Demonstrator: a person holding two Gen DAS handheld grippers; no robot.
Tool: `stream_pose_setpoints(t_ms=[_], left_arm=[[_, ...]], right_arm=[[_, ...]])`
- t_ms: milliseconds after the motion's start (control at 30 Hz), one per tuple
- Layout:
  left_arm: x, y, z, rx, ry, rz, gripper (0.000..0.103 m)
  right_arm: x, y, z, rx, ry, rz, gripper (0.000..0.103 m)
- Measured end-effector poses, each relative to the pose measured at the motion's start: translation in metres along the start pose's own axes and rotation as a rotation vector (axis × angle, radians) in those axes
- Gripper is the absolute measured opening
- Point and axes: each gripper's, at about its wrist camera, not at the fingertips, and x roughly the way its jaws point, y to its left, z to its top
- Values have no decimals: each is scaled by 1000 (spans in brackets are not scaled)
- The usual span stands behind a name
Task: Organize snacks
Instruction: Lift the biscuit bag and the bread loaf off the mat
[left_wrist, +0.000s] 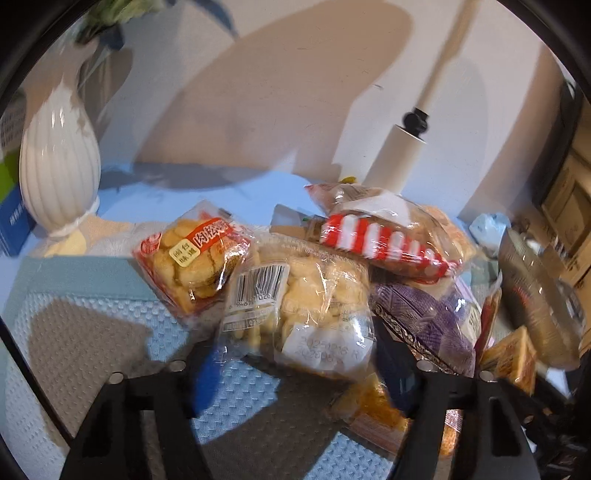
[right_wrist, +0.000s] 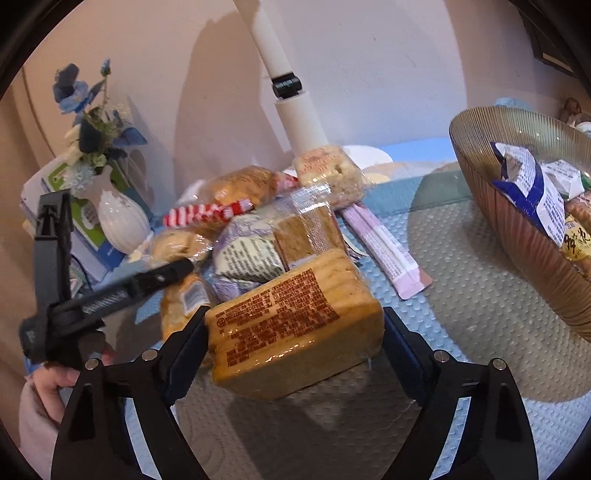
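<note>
The left wrist view looks down on a heap of wrapped snacks on a blue waffle-textured mat (left_wrist: 92, 314) that covers the bench. The left gripper (left_wrist: 295, 354) has its fingers on either side of a clear biscuit bag (left_wrist: 303, 306) with a barcode label, and the black pads meet the bag's lower corners at about 7 and 5 o'clock, so the fingers appear to grip it. At 10 o'clock from that bag lies an orange cookie packet (left_wrist: 192, 258), touching it. At 1 o'clock a red-and-white striped packet (left_wrist: 384, 240) rests on top of the heap, above a purple wrapper (left_wrist: 424, 317). A white ribbed vase (left_wrist: 59, 166) stands at the far left, near 9 o'clock.

In the right wrist view the right gripper (right_wrist: 295, 339) holds a tan cake block (right_wrist: 295, 321) in clear wrap printed with brown text; both fingers press its sides and the block sits tilted above the mat. Beyond it, towards 12 o'clock, lie a brown wafer pack (right_wrist: 306, 229) and a rice crisp bar (right_wrist: 332, 173). A pink stick packet (right_wrist: 388, 251) lies at 1 o'clock, apart from the block. A ribbed glass bowl (right_wrist: 491, 221) at 3 o'clock already contains several packets, among them a blue-and-white wrapper (right_wrist: 532, 188). The other gripper's black frame shows at 9 o'clock, with a hand (right_wrist: 55, 380) beneath it
</note>
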Motion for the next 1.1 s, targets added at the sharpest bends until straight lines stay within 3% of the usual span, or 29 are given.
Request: stream_pose_setpoints(t_ms=[200, 533, 1100], left_arm=[[-10, -3, 0, 26, -52, -15, 64], [-25, 8, -8, -18, -98, -13, 64], [-51, 18, -41, -96, -91, 12, 65]], right_arm=[[-2, 2, -1, -4, -4, 43, 87], [-4, 8, -6, -33, -5, 87, 86], [-7, 13, -16, -44, 18, 138, 85]])
